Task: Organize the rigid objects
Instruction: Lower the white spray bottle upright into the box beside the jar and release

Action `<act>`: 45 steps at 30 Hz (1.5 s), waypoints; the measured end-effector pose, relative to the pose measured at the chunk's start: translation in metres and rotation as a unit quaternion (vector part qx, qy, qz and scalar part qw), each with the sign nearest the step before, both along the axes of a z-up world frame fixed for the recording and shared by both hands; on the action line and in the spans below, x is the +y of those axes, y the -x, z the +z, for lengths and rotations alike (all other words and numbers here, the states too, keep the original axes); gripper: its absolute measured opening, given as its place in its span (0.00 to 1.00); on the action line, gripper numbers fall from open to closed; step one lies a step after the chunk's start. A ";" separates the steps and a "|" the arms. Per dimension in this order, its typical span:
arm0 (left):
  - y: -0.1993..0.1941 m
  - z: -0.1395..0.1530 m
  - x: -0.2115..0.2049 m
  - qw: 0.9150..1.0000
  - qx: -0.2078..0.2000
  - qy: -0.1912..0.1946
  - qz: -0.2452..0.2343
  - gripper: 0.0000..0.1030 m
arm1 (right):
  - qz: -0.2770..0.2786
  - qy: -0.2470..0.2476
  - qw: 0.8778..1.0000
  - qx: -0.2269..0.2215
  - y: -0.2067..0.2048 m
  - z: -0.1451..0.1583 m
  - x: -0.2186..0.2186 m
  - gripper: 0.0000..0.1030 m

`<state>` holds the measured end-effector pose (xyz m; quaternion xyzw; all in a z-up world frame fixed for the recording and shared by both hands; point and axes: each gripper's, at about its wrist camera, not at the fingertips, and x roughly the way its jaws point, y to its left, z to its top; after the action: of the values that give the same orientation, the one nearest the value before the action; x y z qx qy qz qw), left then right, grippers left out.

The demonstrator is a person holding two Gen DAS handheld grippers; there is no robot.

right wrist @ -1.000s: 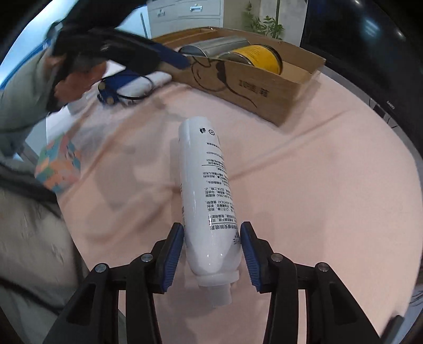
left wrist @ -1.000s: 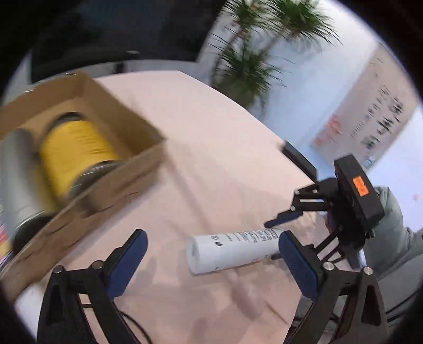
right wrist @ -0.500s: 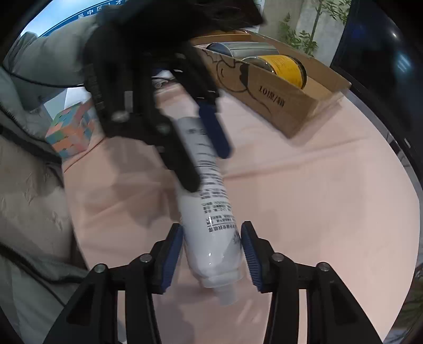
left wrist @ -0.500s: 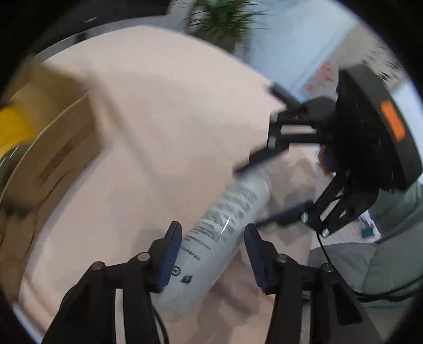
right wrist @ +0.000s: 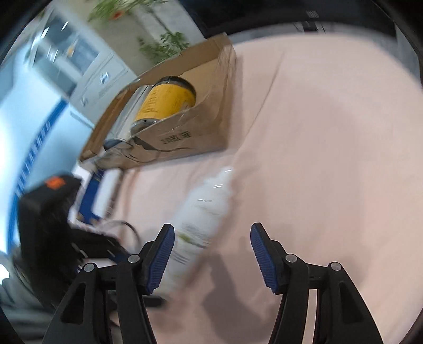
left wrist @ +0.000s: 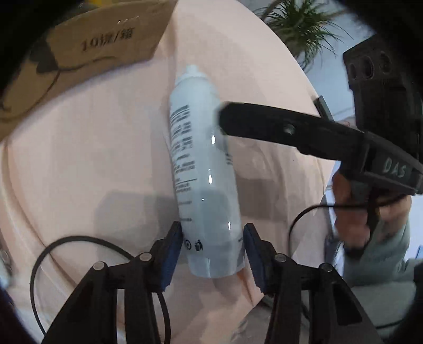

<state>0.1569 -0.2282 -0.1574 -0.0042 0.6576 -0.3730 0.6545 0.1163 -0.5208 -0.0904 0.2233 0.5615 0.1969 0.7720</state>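
The left tongs (left wrist: pixel 212 248) are clamped on the base end of the white bottle (left wrist: pixel 203 169), both blue pads pressing its sides after the jaws have just been closing. The bottle, taken here as the landmark, lies lengthwise away from those tongs over the pink-clothed surface (left wrist: pixel 92 158), its narrow neck pointing toward the cardboard box (left wrist: pixel 87 50). To the bottle's right in the left wrist view, one black finger of the right tongs (right wrist: pixel 212 254) reaches in and its tip sits at the bottle's upper side; whether it touches cannot be told. In the right wrist view those tongs stand released, their jaws just having been opening: the bottle (right wrist: pixel 201 219) lies blurred against the left pad, with a clear gap to the right pad. A hand (left wrist: pixel 370 211) in a grey sleeve holds the right tongs' handle, right of the bottle. Beyond the bottle's neck the box rests on the surface, and a yellow can (right wrist: pixel 166 100) lies inside it beside a silvery can (right wrist: pixel 132 105). Farther behind the box stands a green plant (left wrist: pixel 298 23).
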 end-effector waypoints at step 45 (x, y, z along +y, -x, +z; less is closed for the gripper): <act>-0.105 0.132 0.048 0.972 -0.150 0.025 0.179 0.46 | 0.052 0.104 0.987 -0.106 -0.192 0.020 0.074 0.54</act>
<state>0.2620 -0.1805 -0.0254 -0.0825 0.5311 -0.2627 0.8013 0.3087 -0.4470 -0.0702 0.0898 0.5046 0.1996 0.8351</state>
